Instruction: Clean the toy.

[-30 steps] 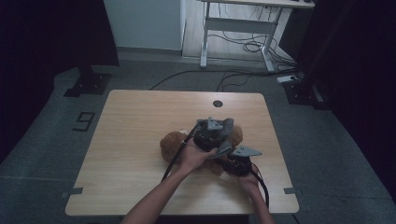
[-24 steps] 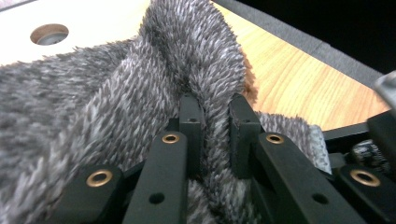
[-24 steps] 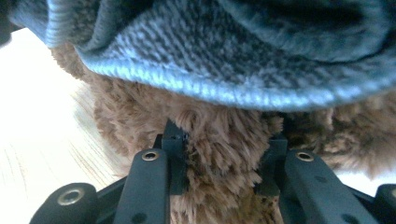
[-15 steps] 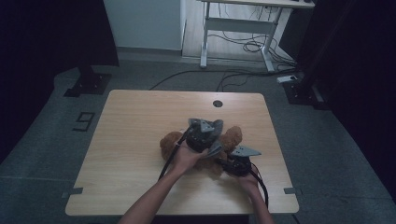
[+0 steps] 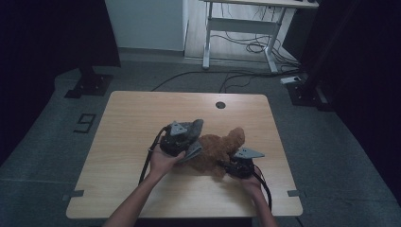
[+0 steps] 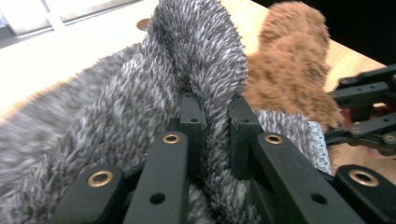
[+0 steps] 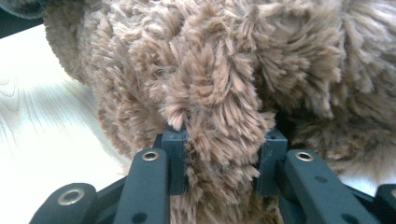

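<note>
A brown plush toy (image 5: 226, 142) lies on the wooden table (image 5: 137, 113), right of the middle. My right gripper (image 5: 228, 160) grips it from the near side. Its jaws are shut on a thick tuft of brown fur (image 7: 219, 98), with my right gripper (image 7: 222, 135) pressed close against the toy. A grey fuzzy fabric piece (image 5: 193, 128) lies at the toy's left end. My left gripper (image 5: 188, 141) is shut on a fold of this grey fabric (image 6: 201, 60), pinched at my left gripper (image 6: 212, 105). The brown toy (image 6: 294, 70) sits behind it, and the right gripper (image 6: 366, 112) is at the right edge.
A round cable hole (image 5: 220, 104) is set near the table's far edge. Beyond the table a white desk frame (image 5: 241, 23) stands over loose cables on the floor. Dark stands flank the table at left (image 5: 90, 80) and right (image 5: 307, 90).
My left gripper has moved left across the table with the grey fabric, drawing it off the brown toy and baring more of the toy. The right gripper has stayed put.
</note>
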Tool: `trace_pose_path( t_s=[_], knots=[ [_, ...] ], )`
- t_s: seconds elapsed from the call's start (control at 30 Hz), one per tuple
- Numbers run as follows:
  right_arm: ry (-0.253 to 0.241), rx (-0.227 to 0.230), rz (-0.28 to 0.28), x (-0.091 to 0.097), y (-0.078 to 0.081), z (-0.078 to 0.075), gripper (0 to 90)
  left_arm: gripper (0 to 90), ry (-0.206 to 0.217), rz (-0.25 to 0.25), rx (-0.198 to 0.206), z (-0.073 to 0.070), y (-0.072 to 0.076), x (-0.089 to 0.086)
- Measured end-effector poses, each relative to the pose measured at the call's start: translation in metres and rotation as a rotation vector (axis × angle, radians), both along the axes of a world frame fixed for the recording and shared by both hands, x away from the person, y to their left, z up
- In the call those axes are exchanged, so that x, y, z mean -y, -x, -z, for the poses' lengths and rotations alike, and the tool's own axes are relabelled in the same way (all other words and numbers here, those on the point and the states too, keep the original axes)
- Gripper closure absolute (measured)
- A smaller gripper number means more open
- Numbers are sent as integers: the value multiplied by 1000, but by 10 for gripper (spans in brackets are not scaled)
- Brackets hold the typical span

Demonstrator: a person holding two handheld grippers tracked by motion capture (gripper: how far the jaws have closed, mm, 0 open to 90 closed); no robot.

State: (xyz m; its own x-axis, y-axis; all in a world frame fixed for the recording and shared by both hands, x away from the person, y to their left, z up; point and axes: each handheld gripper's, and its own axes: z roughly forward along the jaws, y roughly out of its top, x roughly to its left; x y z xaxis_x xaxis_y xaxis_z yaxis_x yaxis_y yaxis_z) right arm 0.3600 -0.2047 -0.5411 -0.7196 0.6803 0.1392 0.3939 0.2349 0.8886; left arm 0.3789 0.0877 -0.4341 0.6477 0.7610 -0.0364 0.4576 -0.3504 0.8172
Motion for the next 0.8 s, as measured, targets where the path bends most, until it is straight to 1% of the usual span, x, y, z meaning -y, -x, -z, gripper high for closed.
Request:
trace_pose_path(
  t_s=[0.07,0.13,0.17,0.2,0.23,0.3,0.37,0.4,0.5,0.57,0.63,0.73,0.77,0.8],
  knots=[
    [-1,-1,0,1,0,0,644,791,-21,-42,6,-1,-3,-13],
    [-3,-3,-1,1,0,1,644,791,-31,-79,-16,1,-8,-27],
    [-4,-2,-2,2,0,1,644,790,-18,-93,-38,4,-12,-35],
    [-4,-1,-2,1,0,1,644,790,11,-100,-68,7,-16,-43],
    [0,1,-3,1,0,1,644,790,27,-103,-81,9,-17,-47],
    [2,2,-3,1,0,0,645,790,30,-106,-84,8,-18,-49],
    [2,1,-2,1,0,1,645,790,22,-94,-73,5,-17,-41],
    [2,0,-1,1,0,1,645,790,24,-78,-66,3,-17,-35],
    [2,0,2,2,0,1,644,788,34,-13,-60,-3,-14,-13],
    [1,0,4,2,0,1,644,787,15,16,-56,-3,-12,1],
    [0,-1,4,2,0,1,644,786,-3,33,-62,0,-11,11],
    [2,0,2,2,-1,1,644,785,-33,33,-59,7,-11,16],
    [3,1,1,2,-1,1,644,786,-37,31,-60,8,-11,14],
    [3,1,0,2,-1,1,644,786,-29,30,-66,10,-12,11]
  ],
)
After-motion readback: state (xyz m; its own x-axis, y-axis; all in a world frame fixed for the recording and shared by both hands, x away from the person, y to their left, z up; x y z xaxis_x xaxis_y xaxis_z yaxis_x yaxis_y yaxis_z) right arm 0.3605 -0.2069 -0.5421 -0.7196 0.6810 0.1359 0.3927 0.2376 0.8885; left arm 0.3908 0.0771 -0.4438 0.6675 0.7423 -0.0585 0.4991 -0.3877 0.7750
